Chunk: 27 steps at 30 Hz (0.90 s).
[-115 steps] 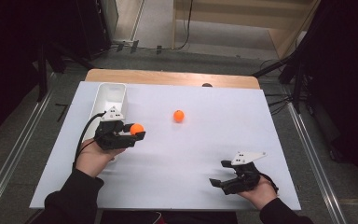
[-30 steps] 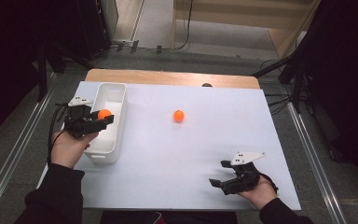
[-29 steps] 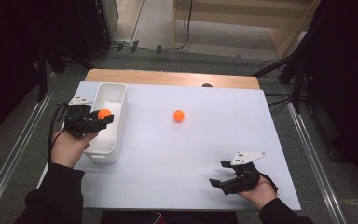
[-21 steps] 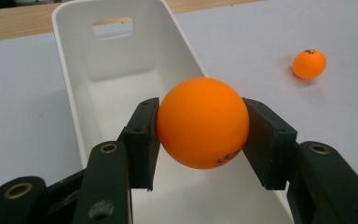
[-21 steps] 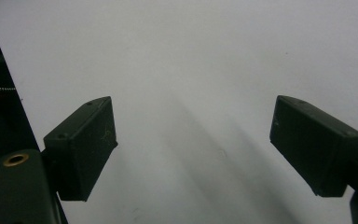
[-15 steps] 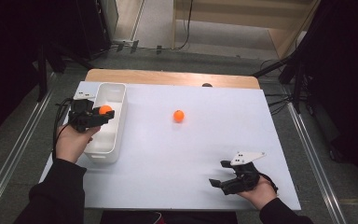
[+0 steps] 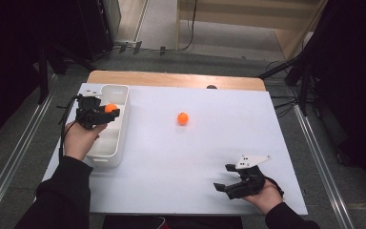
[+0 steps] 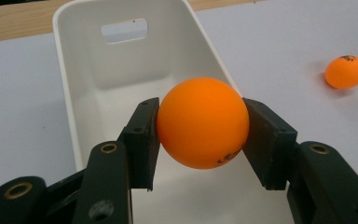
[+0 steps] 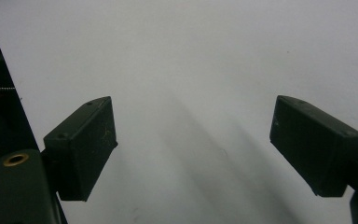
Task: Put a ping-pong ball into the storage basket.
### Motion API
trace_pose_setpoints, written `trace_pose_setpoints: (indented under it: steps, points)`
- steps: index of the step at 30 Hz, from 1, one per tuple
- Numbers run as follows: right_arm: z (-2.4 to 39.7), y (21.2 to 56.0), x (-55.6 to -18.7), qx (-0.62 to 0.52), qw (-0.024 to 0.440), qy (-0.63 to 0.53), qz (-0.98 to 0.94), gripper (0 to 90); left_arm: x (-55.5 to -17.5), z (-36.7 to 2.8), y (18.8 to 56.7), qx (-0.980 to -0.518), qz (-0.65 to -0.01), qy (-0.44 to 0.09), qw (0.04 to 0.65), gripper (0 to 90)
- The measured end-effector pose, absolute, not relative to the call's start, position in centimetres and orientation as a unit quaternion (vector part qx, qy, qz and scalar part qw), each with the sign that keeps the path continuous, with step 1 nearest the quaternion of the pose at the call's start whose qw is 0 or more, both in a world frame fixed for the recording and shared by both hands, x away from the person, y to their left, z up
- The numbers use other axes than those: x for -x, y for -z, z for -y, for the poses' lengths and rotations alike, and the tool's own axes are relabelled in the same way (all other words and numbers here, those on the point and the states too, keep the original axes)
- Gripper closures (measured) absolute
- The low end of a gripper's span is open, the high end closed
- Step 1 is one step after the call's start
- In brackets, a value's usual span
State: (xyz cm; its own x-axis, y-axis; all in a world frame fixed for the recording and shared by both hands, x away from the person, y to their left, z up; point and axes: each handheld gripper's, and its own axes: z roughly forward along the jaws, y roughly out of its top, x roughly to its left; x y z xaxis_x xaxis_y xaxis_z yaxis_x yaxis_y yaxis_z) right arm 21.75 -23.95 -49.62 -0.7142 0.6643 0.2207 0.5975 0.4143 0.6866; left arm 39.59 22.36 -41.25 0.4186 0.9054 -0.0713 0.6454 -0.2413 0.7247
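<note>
A small dark printed mark is seen low on the held orange ball (image 8: 202, 122), near its underside, but it is too blurred and cut off to be read. Another dark mark is seen on top of the second orange ball (image 8: 346, 71) on the surface; it cannot be read either.

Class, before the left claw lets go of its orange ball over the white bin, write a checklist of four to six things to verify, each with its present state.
1. Left claw shut on the held ball: ok.
2. Held ball above the white bin: ok.
3. Bin floor under the ball bare: ok.
4. Bin upright on the white table: ok.
5. Right claw open, apart from the bin: ok.
6. Second ball lying loose on the table, away from the bin: ok.
</note>
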Motion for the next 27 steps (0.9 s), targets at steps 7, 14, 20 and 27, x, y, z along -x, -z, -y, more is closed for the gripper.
trace_pose_setpoints:
  steps: [7,14,20,27]
  points:
    - [24.0,49.6,-21.8,-0.376,0.045,-0.39,-0.839,13.1,-40.6,-22.3,41.5,-0.757,-0.518,-0.187,0.351,49.8]
    - [24.0,49.6,-21.8,-0.375,0.045,-0.39,-0.84,13.1,-40.8,-22.2,41.7,-0.756,-0.522,-0.188,0.348,49.9]
    - [24.0,49.6,-21.7,-0.376,0.043,-0.39,-0.84,13.1,-40.8,-22.3,41.7,-0.755,-0.524,-0.19,0.347,48.4]
    - [24.0,49.6,-21.8,-0.375,0.046,-0.391,-0.84,13.1,-40.7,-22.6,41.1,-0.753,-0.516,-0.163,0.374,30.2]
